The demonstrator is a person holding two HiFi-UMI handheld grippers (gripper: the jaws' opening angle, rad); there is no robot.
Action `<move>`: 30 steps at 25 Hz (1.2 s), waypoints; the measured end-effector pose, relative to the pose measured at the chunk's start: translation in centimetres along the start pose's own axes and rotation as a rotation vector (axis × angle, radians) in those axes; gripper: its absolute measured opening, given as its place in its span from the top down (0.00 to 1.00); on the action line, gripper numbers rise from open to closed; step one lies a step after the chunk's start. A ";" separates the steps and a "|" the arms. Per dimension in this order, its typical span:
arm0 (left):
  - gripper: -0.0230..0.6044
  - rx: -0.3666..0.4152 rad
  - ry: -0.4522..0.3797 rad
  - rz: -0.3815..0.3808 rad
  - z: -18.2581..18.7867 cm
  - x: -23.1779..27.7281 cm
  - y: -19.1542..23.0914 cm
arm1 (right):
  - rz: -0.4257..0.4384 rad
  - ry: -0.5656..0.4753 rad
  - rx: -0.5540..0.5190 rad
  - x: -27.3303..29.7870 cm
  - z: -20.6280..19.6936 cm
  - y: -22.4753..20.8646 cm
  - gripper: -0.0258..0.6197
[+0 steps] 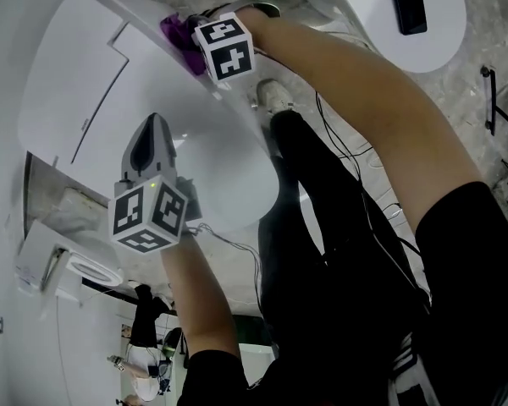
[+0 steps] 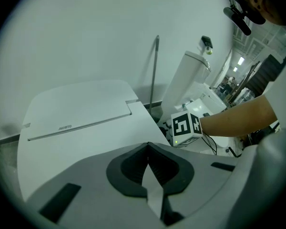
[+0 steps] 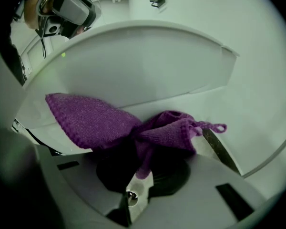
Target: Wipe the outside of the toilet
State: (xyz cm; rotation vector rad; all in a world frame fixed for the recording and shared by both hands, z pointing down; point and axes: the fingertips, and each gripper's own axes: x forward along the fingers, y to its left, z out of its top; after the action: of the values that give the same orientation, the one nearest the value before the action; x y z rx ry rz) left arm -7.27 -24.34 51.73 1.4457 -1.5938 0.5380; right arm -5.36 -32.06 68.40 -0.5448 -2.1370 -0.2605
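- Right claw [image 3: 138, 168] clamped on a bunched purple cloth [image 3: 100, 120]; the cloth fans out both sides of the jaws.
- Head view: the cloth [image 1: 179, 34] sits against the toilet's [image 1: 76, 83] outer edge, at the far side of the wide back section, right claw [image 1: 184, 42] behind it.
- Right gripper view: the cloth lies on a smooth white curved wall of the toilet [image 3: 143, 66], below an overhanging rim.
- Left claw [image 2: 148, 168] closed, nothing between the jaws.
- Left claw [image 1: 155, 125] is over the closed lid [image 1: 229, 172]; contact with it unclear from these angles.
- Lid and back section are glossy white, flat, with a thin seam line.
- Plain white wall [image 2: 86, 32] behind, with a thin upright metal pipe [image 2: 155, 66].
- Grey speckled floor [image 1: 491, 24] beside the toilet.
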 end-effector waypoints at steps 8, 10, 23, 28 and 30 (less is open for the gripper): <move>0.95 0.057 0.012 -0.054 -2.6 -1.6 -1.3 | -0.027 0.011 0.088 -0.6 -1.0 5.1 0.88; 0.95 0.057 0.015 -0.066 -3.6 -2.1 -1.6 | -0.030 0.021 0.103 -0.8 -1.3 6.5 0.88; 0.95 0.158 0.054 -0.146 -10.2 -4.9 -3.4 | -0.057 0.039 0.222 -1.2 -3.3 15.6 0.88; 0.95 0.175 0.070 -0.184 -12.5 -5.6 -5.1 | -0.073 0.044 0.251 -2.5 -3.7 18.4 0.88; 0.95 0.180 0.079 -0.198 -13.3 -5.5 -5.6 | -0.072 0.048 0.252 -2.8 -3.8 19.4 0.88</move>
State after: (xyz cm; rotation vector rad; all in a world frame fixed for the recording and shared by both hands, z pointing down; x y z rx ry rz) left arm 1.86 -11.96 52.60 1.6743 -1.3497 0.6259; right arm 7.94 -17.12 68.08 -0.3128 -2.1055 -0.0412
